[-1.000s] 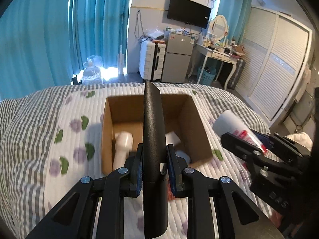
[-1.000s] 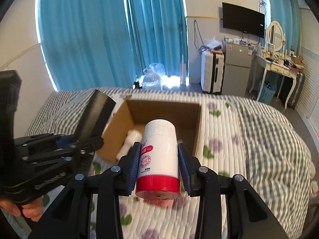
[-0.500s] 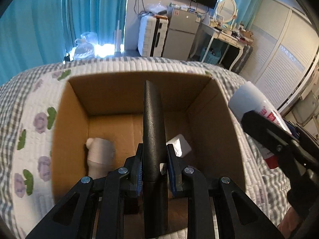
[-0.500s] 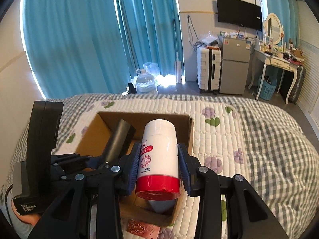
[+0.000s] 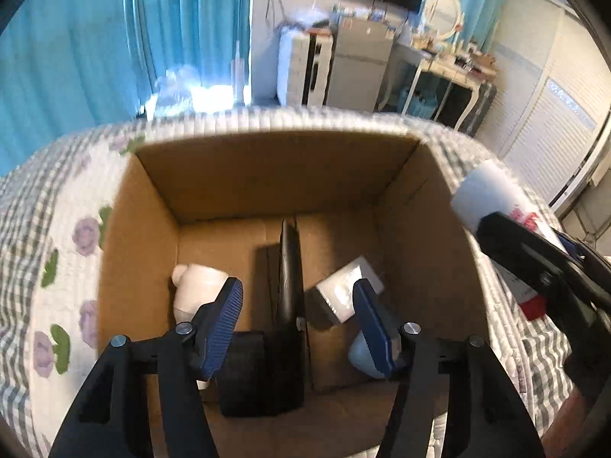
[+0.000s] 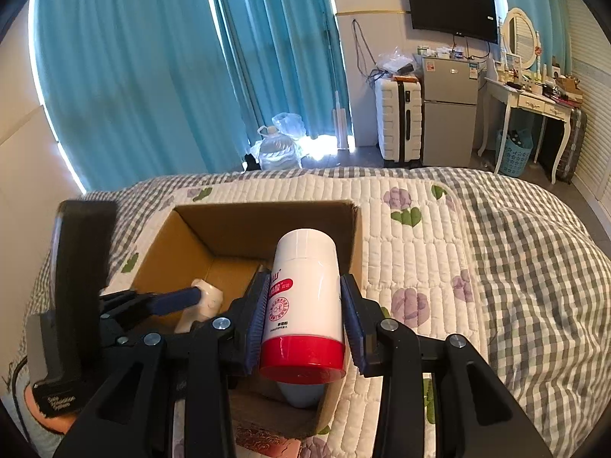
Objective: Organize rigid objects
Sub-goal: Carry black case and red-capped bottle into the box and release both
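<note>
An open cardboard box [image 5: 275, 160] [image 6: 267, 221] sits on the bed. My left gripper [image 5: 297, 288] hangs over it with its jaws opening, pads clear of everything. Below them a long black object [image 5: 288, 267] stands on edge on the box floor. Also inside are a cream bottle [image 5: 194, 286] [image 6: 208, 297] at the left, a silvery white packet [image 5: 343, 290] at the right and a pale blue thing [image 5: 361, 358]. My right gripper [image 6: 305, 280] is shut on a white bottle with a red cap [image 6: 305, 297] [image 5: 492, 206], held above the box's right wall.
A checked and flowered quilt [image 6: 420, 236] covers the bed around the box. A pink packet [image 6: 263, 442] lies just before the box's near wall. Beyond the bed stand a white suitcase [image 6: 397, 118], a small fridge [image 6: 450, 110] and a dressing table [image 6: 534, 103].
My left gripper came down over the box and opened, and the black object dropped from its pads to the box floor. My right gripper carried the bottle closer to the box.
</note>
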